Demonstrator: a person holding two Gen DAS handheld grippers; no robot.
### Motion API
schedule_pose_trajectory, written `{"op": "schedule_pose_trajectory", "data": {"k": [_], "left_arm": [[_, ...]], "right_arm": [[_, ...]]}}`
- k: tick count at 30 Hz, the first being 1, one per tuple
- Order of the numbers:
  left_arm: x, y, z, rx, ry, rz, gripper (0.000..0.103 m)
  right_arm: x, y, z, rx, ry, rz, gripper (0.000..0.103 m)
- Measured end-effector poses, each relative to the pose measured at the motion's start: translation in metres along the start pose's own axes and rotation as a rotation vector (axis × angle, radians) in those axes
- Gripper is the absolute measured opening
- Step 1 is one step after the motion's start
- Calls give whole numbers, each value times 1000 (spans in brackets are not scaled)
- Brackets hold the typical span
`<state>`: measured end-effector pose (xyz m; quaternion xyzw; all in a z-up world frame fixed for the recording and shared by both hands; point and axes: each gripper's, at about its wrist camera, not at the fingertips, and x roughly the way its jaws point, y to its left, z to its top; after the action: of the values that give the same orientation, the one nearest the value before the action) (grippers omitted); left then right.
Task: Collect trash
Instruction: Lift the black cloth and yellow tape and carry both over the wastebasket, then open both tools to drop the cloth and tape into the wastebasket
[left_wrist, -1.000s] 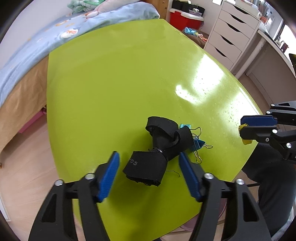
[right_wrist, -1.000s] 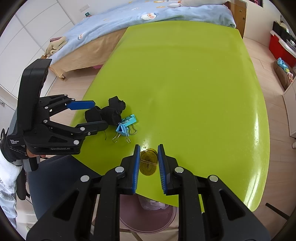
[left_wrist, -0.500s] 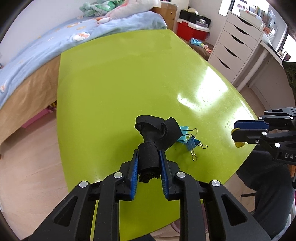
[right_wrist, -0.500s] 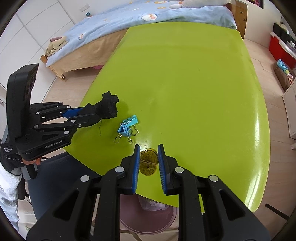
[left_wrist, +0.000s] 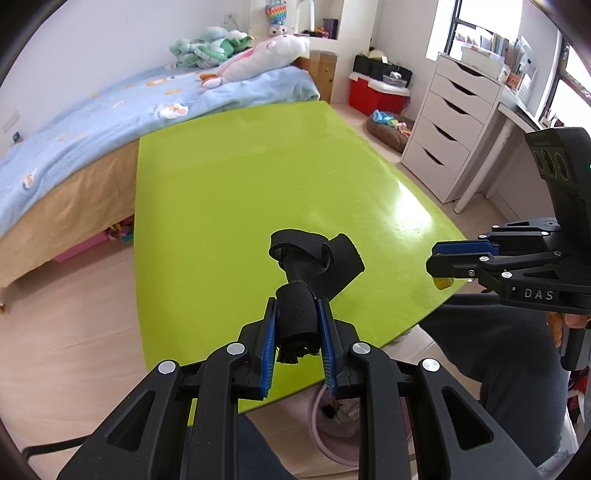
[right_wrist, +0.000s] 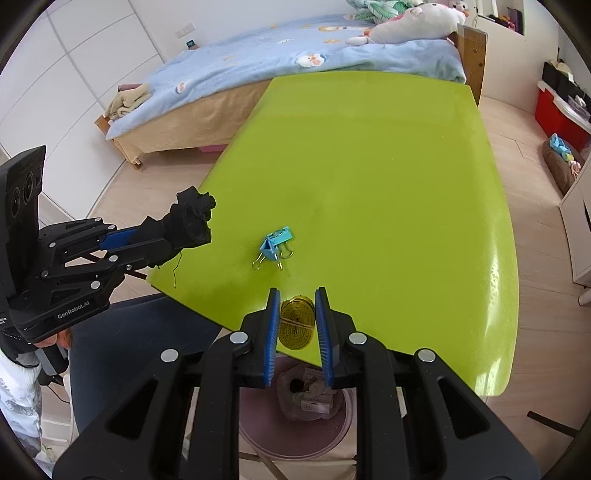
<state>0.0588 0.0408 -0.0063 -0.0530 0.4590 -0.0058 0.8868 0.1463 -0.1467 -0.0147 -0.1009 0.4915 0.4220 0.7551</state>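
Below the near edge of the worktop (right_wrist: 388, 177), a pink bin (right_wrist: 295, 417) stands on the floor, some rubbish already lying in its lined mouth. Directly above it, the right gripper (right_wrist: 296, 317) has its fingers clamped on a yellow tape roll (right_wrist: 295, 325), which hangs at the worktop's edge over the bin; this grasp is unchanged from a second ago. To the left, the left gripper (left_wrist: 295, 325) shows the change: its fingers, spread wide around the black strap bundle (left_wrist: 314, 266) a second ago, are now pressed together on the bundle's lower roll, and the bundle is lifted clear of the worktop, a loose thread dangling beneath it in the right wrist view. Farther in, the blue binder clips (right_wrist: 275, 247), which lay touching the bundle, now rest alone on the green surface. Beyond the worktop lie the bed (left_wrist: 92, 122) and a white drawer unit (left_wrist: 450, 133). Judged from this layout, both held items are ready for release into the bin, the tape roll nearer to it; whether the clips count as trash cannot be told.
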Motion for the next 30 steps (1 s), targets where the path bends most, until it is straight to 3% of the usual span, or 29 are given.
{"op": "schedule_pose_trajectory", "data": {"k": [16,30], "left_arm": [[-43,-46,-50,16,-66,-48,21],[-55,-57,-79,8,-49,-81,21]], "right_arm": [[-45,28,-68,-53,-41,31,19],[-32,37,-104,-37,20,104,20]]}}
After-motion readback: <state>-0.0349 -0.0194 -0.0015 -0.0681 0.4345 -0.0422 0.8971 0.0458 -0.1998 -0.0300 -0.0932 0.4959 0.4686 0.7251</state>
